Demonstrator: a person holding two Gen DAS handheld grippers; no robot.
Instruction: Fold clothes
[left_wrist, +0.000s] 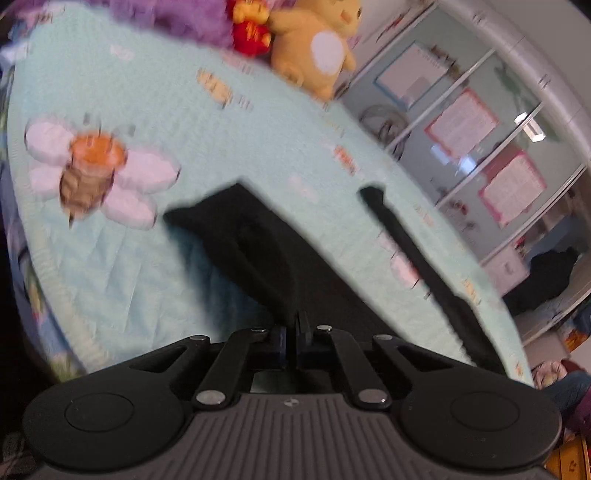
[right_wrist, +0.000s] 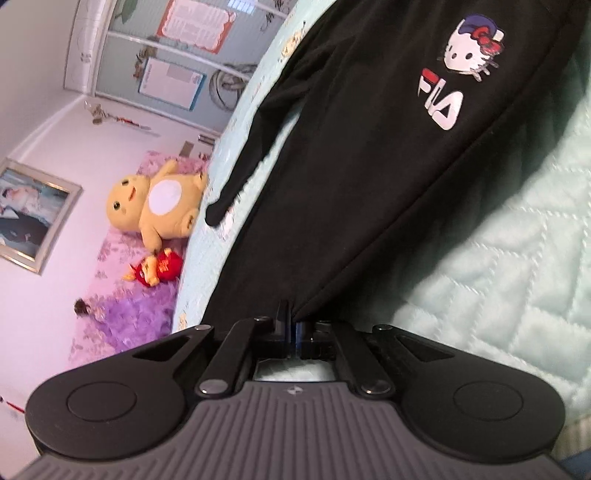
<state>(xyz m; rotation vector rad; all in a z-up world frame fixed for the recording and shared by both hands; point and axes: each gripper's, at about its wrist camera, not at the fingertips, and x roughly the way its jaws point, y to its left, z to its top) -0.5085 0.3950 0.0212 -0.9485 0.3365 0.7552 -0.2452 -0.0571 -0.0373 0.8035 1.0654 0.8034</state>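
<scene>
A black garment (right_wrist: 351, 177) with a cartoon cat and white "FILA" print (right_wrist: 439, 99) lies stretched over a mint quilted bedspread (right_wrist: 498, 258). My right gripper (right_wrist: 291, 321) is shut, with the garment's near edge pinched between its jaws. In the left wrist view the same black garment (left_wrist: 266, 251) runs up from my left gripper (left_wrist: 295, 328), which is shut on its cloth. A narrow black strip of the garment (left_wrist: 406, 254) lies apart to the right on the bedspread (left_wrist: 166, 110).
A yellow plush toy (left_wrist: 317, 48) and a small red plush toy (left_wrist: 251, 33) sit at the far end of the bed on a purple blanket (right_wrist: 129, 317). Glass doors with posters (left_wrist: 461, 122) stand beyond the bed's right edge. A framed picture (right_wrist: 29, 214) hangs on the wall.
</scene>
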